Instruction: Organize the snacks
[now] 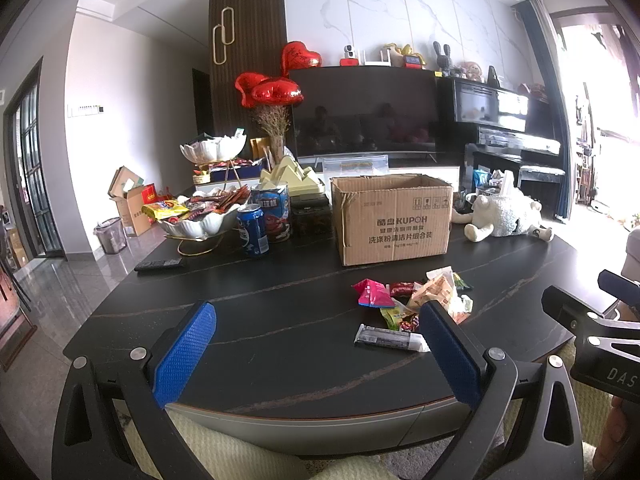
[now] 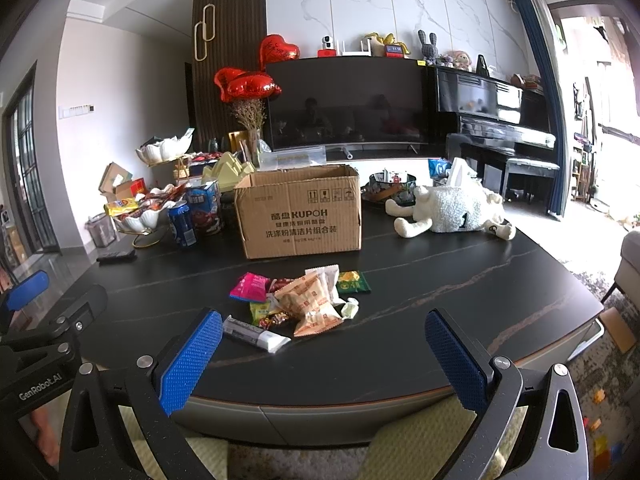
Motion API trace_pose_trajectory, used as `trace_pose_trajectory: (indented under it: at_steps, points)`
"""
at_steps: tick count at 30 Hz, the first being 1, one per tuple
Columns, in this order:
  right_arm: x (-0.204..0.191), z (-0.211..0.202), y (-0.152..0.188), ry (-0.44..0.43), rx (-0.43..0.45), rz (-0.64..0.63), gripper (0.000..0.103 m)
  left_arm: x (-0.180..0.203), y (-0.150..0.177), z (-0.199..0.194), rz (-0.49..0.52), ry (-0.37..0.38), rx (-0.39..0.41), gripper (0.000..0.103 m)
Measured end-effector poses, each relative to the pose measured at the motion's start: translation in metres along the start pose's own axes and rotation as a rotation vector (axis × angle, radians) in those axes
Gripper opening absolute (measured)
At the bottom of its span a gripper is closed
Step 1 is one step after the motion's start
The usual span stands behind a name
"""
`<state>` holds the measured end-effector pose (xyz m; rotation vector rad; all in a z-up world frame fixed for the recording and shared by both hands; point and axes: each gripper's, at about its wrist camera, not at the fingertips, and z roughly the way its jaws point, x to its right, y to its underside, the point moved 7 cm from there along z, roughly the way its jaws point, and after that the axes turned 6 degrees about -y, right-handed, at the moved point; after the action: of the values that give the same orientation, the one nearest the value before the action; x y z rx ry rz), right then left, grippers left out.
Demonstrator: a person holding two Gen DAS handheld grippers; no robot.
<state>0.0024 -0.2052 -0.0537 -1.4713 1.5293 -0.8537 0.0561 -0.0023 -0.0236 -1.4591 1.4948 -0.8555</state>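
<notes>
Black marble-veined table (image 2: pixel 440 280) is filling the frame's middle, bearing a snack pile (image 2: pixel 300 300) before a cardboard box (image 2: pixel 298 210); left gripper (image 1: pixel 320 356) and right gripper (image 2: pixel 324 360) are hovering spread, holding nothing.

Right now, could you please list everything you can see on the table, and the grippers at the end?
cardboard box: one, brown, open, mid-table
snack packets: loose pile, mixed colours, in front of box
wrapped bar: one, black and white, nearest edge of pile
soda can: one, blue, left of box
snack bowl: one, white, far left
remote: one, black, left
plush sheep: one, white, lying right of box
table: one, black
left gripper: open
right gripper: open
</notes>
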Motion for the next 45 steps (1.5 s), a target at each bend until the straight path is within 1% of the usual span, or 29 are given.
trace_pose_trajectory:
  at_steps: [7,8,10,11,13,17,21,24,25,29,31,35,37,39,41,44,45]
  points:
    - [0.002,0.005,0.004,0.000,0.000,0.000,0.102,0.002,0.000,0.000,0.002,0.005,-0.004,0.103]
    - [-0.001,0.003,0.000,-0.001,-0.003,0.001,0.102,0.003,0.000,0.000,0.003,0.009,-0.005,0.103]
    - [-0.003,0.000,-0.001,-0.005,-0.013,0.002,0.102,0.005,0.001,0.001,0.005,0.014,-0.011,0.103]
    - [-0.007,0.004,0.005,-0.009,-0.016,0.002,0.102,0.006,0.001,0.001,0.006,0.016,-0.013,0.103]
    - [-0.007,0.005,0.006,-0.017,-0.028,0.006,0.102,0.011,0.002,0.002,0.010,0.022,-0.020,0.103]
    - [-0.008,0.017,0.010,-0.035,-0.052,0.010,0.102,0.016,0.006,0.013,0.014,0.042,-0.037,0.103]
    - [-0.002,0.040,0.015,-0.061,-0.085,0.015,0.102,0.020,0.004,0.030,0.022,0.055,-0.059,0.097]
    - [0.001,0.059,0.016,-0.059,-0.104,0.010,0.102,0.025,0.002,0.044,0.034,0.069,-0.076,0.094]
    - [0.001,0.064,0.016,-0.059,-0.111,0.010,0.102,0.027,0.002,0.050,0.043,0.073,-0.080,0.092]
    - [0.004,0.084,0.016,-0.069,-0.147,0.005,0.097,0.034,0.000,0.069,0.060,0.098,-0.098,0.090]
    - [0.005,0.094,0.015,-0.079,-0.167,0.005,0.094,0.039,-0.001,0.078,0.061,0.119,-0.113,0.087]
    - [0.007,0.116,0.013,-0.111,-0.215,0.021,0.086,0.050,-0.001,0.095,0.062,0.157,-0.145,0.085]
    - [0.008,0.127,0.015,-0.124,-0.241,0.029,0.083,0.058,0.002,0.104,0.071,0.177,-0.165,0.080]
    - [0.009,0.138,0.019,-0.132,-0.271,0.033,0.080,0.063,0.007,0.112,0.073,0.190,-0.191,0.079]
    - [0.009,0.147,0.024,-0.144,-0.298,0.035,0.078,0.067,0.012,0.119,0.072,0.203,-0.214,0.076]
    - [0.009,0.157,0.029,-0.149,-0.321,0.021,0.076,0.072,0.019,0.131,0.072,0.215,-0.244,0.075]
    - [0.008,0.160,0.030,-0.153,-0.329,0.017,0.075,0.074,0.021,0.135,0.073,0.219,-0.255,0.073]
